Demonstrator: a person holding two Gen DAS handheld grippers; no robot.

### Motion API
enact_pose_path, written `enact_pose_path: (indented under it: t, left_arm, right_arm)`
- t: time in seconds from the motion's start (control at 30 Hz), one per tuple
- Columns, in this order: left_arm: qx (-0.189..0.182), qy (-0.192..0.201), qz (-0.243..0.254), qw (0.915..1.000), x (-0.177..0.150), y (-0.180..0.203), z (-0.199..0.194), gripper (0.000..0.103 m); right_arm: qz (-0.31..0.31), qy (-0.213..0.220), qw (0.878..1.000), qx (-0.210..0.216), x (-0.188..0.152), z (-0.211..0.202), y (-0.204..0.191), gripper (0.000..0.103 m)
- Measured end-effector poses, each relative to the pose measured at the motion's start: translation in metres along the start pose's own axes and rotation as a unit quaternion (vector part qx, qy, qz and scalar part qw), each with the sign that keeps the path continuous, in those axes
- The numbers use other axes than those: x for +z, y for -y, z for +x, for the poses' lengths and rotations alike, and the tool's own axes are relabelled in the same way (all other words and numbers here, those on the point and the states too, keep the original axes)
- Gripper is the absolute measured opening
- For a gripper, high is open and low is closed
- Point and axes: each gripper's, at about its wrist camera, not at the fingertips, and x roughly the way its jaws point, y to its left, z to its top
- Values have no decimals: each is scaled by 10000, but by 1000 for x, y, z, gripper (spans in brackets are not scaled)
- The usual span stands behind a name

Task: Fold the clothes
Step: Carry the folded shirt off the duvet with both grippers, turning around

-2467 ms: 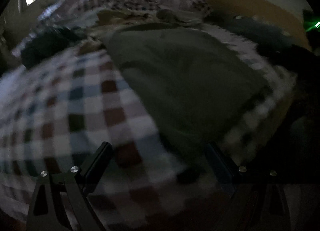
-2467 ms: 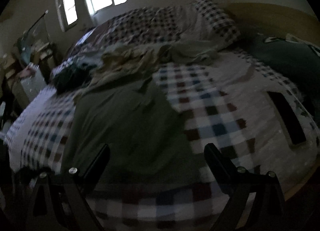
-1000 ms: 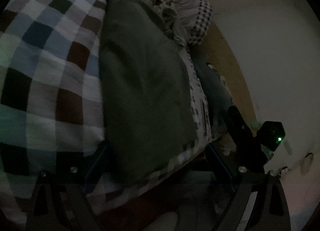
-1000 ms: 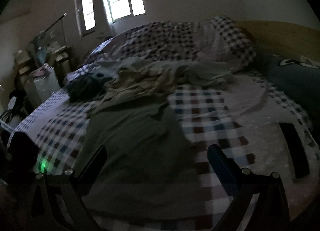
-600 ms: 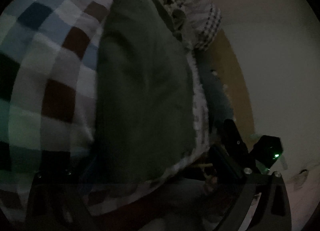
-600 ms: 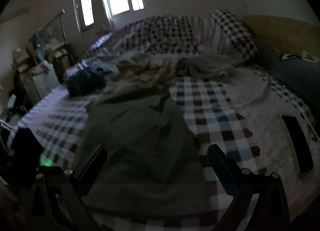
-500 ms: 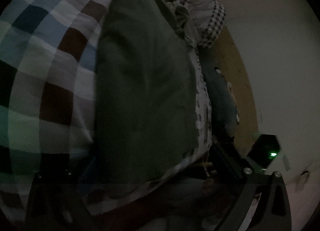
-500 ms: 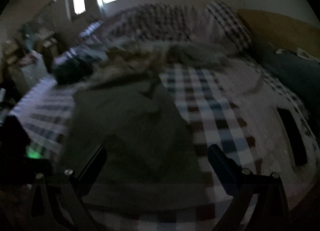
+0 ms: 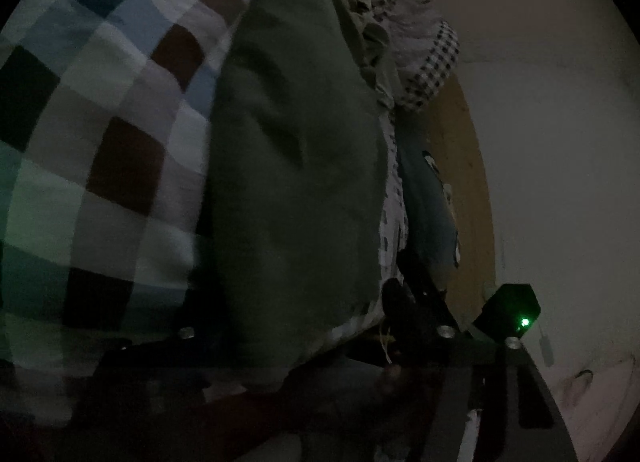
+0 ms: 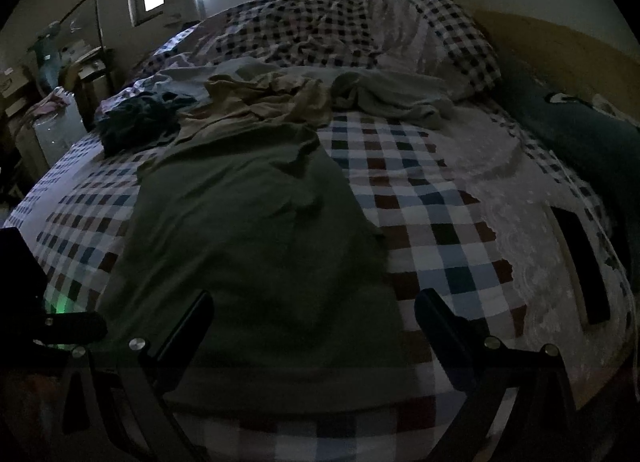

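Since half a second ago the right gripper has steadied and dropped a little toward the near hem of the green garment, while the left gripper has pushed in lower at the hem's other end; its near parts are too dark to read, so I cannot tell whether it is spread or clenched, or whether it has cloth. The right gripper is spread wide with nothing between its fingers, poised above the hem, presumably so both corners can be lifted together.

The garment lies spread flat and lengthwise on the checked bed, its hem at the near edge, probably laid out so a fold can run straight. It shows no crease of a finished fold, though one sleeve looks tucked in. Behind it a heap of other clothes sits crumpled, kept apart from the working space. A dark phone lies well off to the right, clear of the cloth.
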Motion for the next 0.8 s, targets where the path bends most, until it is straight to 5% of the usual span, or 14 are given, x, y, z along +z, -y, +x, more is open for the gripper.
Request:
enact_pose_path:
  t: [0.13, 0.27, 0.47, 0.6, 0.8]
  left_arm:
    - [43, 27, -140, 9999, 0, -6, -2, 50]
    - [-15, -14, -550, 9985, 3, -20, 0, 10]
    - [-257, -17, -488, 9985, 7, -9, -8, 5]
    - [-479, -37, -388, 9981, 10, 6, -15, 4]
    - [-644, -97, -457, 9968, 17, 19, -17, 4]
  right_arm:
    - [-41, 58, 10000, 64, -1, -4, 1, 103]
    - [-264, 206, 9993, 190, -2, -12, -4, 102]
    - [-1404, 754, 9860, 491, -16, -41, -31, 103]
    - [-2407, 1229, 9597, 774, -37, -62, -64, 102]
    - [-3714, 1450, 9171, 15, -64, -45, -113, 102]
